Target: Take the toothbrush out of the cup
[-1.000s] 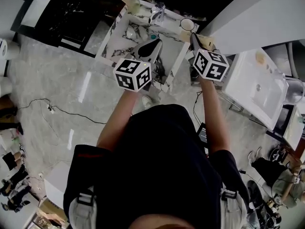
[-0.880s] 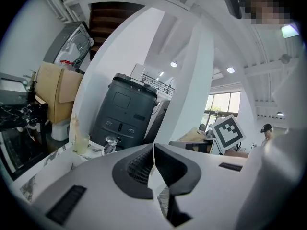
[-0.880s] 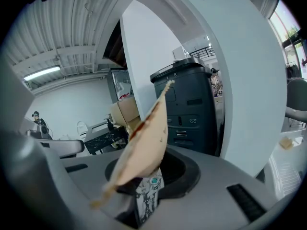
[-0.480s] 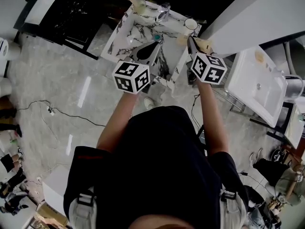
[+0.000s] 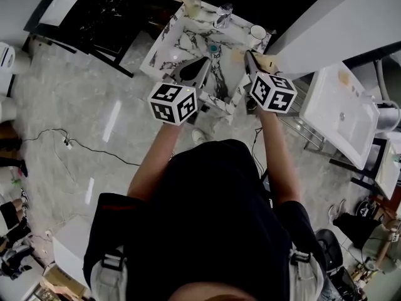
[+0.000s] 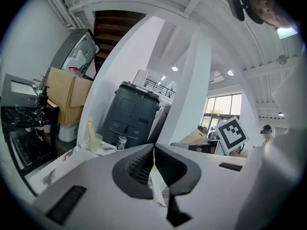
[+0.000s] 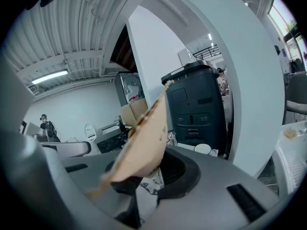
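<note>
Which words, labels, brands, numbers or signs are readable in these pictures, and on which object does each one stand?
No word or number can be read in any view.
Left marker cube and right marker cube: black-and-white square patterns only, no letters.
Tan card: small dark marks, too blurred to read.
Dark grey cabinet: no legible label.

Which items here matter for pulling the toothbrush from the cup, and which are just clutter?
Job: toothbrush, cup holding it, left gripper (shut, empty).
Not job: small glass, white cup, tan card clamped in right gripper.
</note>
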Tool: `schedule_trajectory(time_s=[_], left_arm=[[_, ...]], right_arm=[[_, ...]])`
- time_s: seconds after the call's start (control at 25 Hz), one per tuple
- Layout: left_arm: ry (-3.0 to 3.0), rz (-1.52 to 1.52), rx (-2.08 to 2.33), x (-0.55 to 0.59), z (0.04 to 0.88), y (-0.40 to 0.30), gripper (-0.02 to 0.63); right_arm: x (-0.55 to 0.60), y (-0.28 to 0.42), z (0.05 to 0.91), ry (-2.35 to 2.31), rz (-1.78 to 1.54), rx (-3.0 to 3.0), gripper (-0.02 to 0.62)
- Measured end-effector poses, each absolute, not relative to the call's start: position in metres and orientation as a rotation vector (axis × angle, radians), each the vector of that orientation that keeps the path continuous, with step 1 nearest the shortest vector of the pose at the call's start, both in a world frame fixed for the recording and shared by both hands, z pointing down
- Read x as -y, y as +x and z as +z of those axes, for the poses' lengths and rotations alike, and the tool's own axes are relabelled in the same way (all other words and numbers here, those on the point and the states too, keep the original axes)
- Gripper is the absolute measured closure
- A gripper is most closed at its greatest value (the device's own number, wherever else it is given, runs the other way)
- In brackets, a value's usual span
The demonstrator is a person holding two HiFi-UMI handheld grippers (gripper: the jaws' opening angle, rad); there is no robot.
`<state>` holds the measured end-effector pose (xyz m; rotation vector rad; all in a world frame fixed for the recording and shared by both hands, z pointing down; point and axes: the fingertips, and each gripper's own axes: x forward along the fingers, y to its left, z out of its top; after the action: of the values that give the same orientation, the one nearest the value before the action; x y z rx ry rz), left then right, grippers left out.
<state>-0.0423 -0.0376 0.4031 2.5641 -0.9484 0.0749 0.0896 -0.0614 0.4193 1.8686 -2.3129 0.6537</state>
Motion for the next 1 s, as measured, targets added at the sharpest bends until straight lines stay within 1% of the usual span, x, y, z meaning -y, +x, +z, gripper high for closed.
schedule_trajectory(time_s=[0.4,1.0], left_arm=[[2.553,0.038,1.007,0.051,0.395,-0.048,0.589],[2.559,0.058,1.041,0.099,0.382,-0.008,0.589]], right_arm=[[0.073,0.085,0.409,1.842,0.671,2.370,0.528],[0.124,0.112,0.389,1.803,0.681,2.453,0.528]])
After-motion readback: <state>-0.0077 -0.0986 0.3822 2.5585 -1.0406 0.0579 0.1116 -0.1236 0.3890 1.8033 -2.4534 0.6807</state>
